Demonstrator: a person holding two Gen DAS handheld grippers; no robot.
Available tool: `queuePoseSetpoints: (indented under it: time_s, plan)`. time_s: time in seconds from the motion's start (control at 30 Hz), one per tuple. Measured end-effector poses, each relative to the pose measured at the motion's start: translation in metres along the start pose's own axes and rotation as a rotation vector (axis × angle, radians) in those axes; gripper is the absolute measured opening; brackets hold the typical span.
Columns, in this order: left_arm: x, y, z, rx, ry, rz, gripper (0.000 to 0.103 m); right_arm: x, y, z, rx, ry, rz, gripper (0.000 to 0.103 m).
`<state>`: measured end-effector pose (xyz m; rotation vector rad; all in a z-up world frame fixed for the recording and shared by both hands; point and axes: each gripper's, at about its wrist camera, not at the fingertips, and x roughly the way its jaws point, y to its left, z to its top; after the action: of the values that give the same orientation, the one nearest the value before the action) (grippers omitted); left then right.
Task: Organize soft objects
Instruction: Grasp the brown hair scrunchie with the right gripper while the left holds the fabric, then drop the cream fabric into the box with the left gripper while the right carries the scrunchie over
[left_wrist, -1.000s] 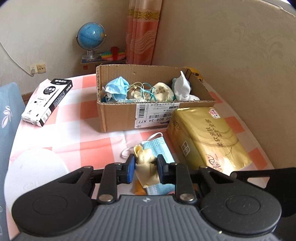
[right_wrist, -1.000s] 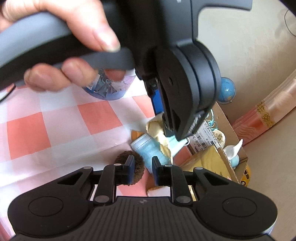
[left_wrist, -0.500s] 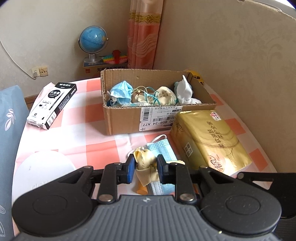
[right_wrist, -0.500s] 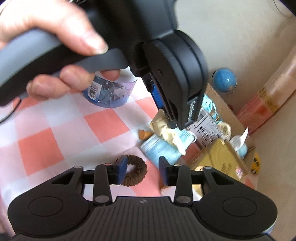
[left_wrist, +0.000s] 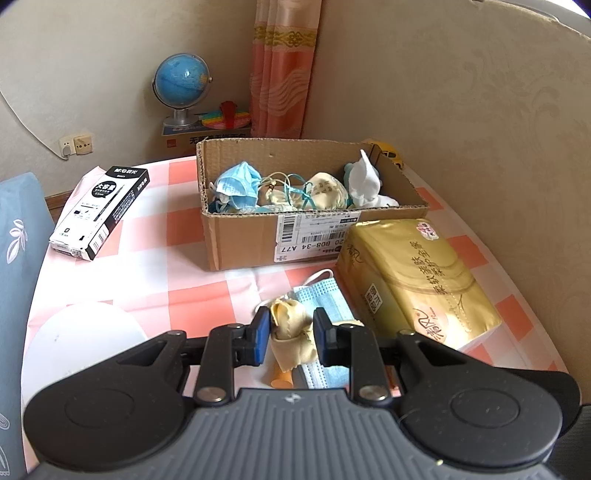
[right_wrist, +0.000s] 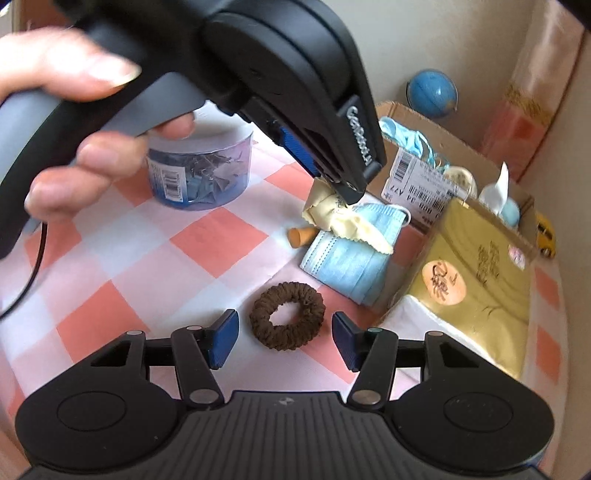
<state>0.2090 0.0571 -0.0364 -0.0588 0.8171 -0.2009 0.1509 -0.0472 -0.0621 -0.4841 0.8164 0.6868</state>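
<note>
My left gripper is shut on a crumpled yellow cloth, just above a blue face mask on the checked tablecloth. The right wrist view shows that gripper from the side, pinching the cloth over the mask. A brown scrunchie lies flat on the table. My right gripper straddles it with its jaws opening, and neither pad touches it. Behind stands an open cardboard box holding masks and pouches.
A gold tissue pack lies right of the mask, against the box. A black-and-white pen box and a white round thing are at the left. A tub of clips and a small orange cone sit near the person's hand.
My right gripper's jaws have spread from nearly shut to wide apart and its view has rolled; the scrunchie now lies between the pads. The left gripper still grips the yellow cloth.
</note>
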Motion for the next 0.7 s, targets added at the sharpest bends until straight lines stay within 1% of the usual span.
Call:
queuePoseSetpoints:
  time_s: [0.17,0.2,0.23,0.3,0.4,0.43,0.7]
  plan:
    - [0.002,0.001,-0.001,-0.001,0.005,0.000,0.024,0.002,-0.005,0.000,0.077,0.001,0.020,0.059]
    - [0.002,0.002,-0.001,-0.003,0.006,0.002,0.024,0.001,-0.006,-0.001,0.089,0.001,0.023,0.056]
    - [0.003,0.002,-0.001,-0.002,0.009,0.001,0.024,0.000,-0.007,-0.001,0.097,-0.001,0.024,0.048]
    - [0.004,0.002,-0.002,-0.001,0.013,0.002,0.024,0.000,-0.007,-0.001,0.100,-0.005,0.033,0.043]
    - [0.004,0.002,-0.002,-0.005,0.016,-0.011,0.023,-0.003,-0.005,-0.002,0.089,-0.008,0.019,0.037]
    - [0.003,0.001,-0.002,-0.003,0.014,-0.011,0.021,-0.004,-0.005,-0.002,0.086,-0.009,0.018,0.037]
    - [-0.014,0.001,-0.002,0.026,0.011,-0.015,0.020,-0.025,-0.003,-0.002,0.070,-0.044,0.012,0.036]
